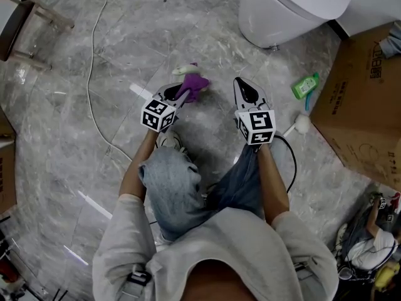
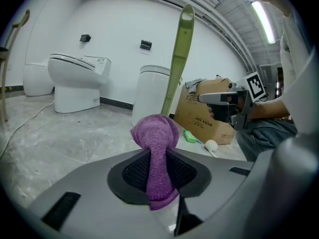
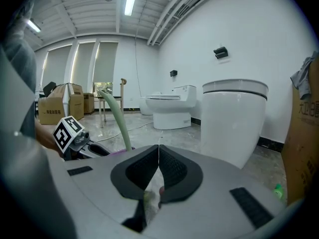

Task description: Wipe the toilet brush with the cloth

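White toilet [image 1: 294,5] standing on the grey marble floor [image 1: 62,105], the largest thing here. Just right of the toilet, a big cardboard box [image 1: 363,105] with a grey rag [image 1: 393,39] hung over its rim; inside of the box not visible from any view.

In front of the toilet, toward the person, the left gripper [image 1: 180,96], claw clamped on the purple cloth [image 2: 155,133], a rounded wad of it bulging out past the pads. Right behind the cloth, on the toilet's side, the toilet brush [image 2: 178,59], pale green handle standing nearly upright, slightly leaning. Contact between handle and cloth not clear.

Also in front of the toilet, beside the left one, the right gripper [image 1: 243,88], claw closed together, nothing seen between the pads.

Between toilet and box, low on the floor, a small green bottle [image 1: 306,85] lying flat, and near it a white round-headed stick [image 1: 301,125].
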